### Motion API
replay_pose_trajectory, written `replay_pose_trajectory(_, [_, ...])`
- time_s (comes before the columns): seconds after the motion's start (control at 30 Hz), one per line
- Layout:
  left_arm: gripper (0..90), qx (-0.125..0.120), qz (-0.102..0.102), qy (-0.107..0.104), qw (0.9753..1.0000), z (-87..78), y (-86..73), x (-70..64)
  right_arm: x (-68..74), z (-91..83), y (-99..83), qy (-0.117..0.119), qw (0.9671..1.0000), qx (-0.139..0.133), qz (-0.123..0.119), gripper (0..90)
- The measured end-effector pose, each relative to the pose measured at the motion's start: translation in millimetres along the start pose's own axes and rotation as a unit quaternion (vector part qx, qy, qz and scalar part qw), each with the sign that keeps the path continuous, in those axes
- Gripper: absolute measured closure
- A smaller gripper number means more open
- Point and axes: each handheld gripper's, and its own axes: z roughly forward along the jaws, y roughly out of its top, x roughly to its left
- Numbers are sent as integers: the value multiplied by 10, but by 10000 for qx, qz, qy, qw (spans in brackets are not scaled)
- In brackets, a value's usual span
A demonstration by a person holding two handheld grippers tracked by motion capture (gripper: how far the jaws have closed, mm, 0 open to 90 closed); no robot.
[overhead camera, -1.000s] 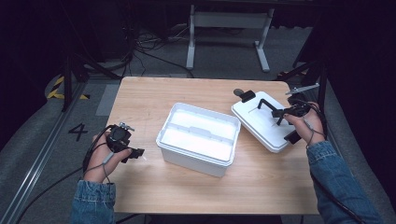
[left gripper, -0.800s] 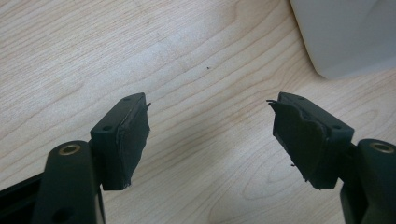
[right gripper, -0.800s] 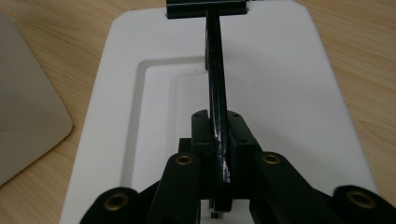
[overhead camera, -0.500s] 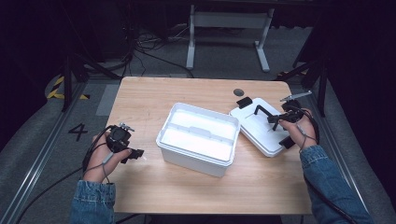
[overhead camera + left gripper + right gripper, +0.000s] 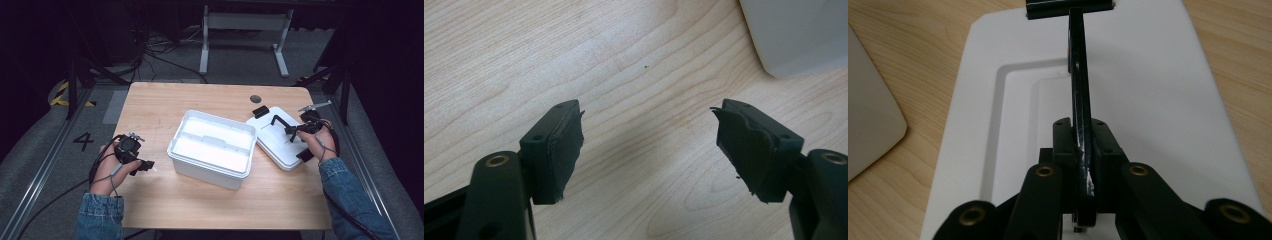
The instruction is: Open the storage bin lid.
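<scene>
On the left of the tabletop (image 5: pixel 150 200), the left tongs (image 5: pixel 145 164) rest low over bare wood, jaws spread wide with nothing between them. Mid-table stands an open white storage bin (image 5: pixel 212 150). Just to its right, the white lid (image 5: pixel 280 142) lies flat on the wood, close beside the bin. The right tongs (image 5: pixel 290 131) are clamped tight on the lid's black handle (image 5: pixel 1079 85).
</scene>
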Motion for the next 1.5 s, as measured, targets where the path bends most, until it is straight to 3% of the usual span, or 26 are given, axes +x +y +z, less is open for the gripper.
replay_pose_trajectory(0.53, [271, 39, 29, -11, 10000, 13, 4, -10, -81, 59, -73, 220, 9993, 74, 282, 809])
replay_pose_trajectory(0.7, [270, 45, 30, -25, 10000, 12, 5, -14, -76, 44, -61, 241, 9992, -54, 318, 671])
replay_pose_trajectory(0.9, [269, 56, 58, -19, 10000, 17, 11, -14, -72, 3, -29, 110, 9995, -267, 127, 514])
replay_pose_trajectory(1.0, [268, 67, 56, -27, 10000, 23, 12, -14, -91, -58, -5, 48, 9992, -388, 93, 465])
replay_pose_trajectory(1.23, [268, 51, 27, -29, 10000, 20, 6, -8, -62, -233, 25, -70, 9983, -570, 8, 454])
replay_pose_trajectory(1.5, [268, 57, 19, -13, 10000, 6, -24, -6, 227, -546, -10, 212, 9961, -796, -300, 461])
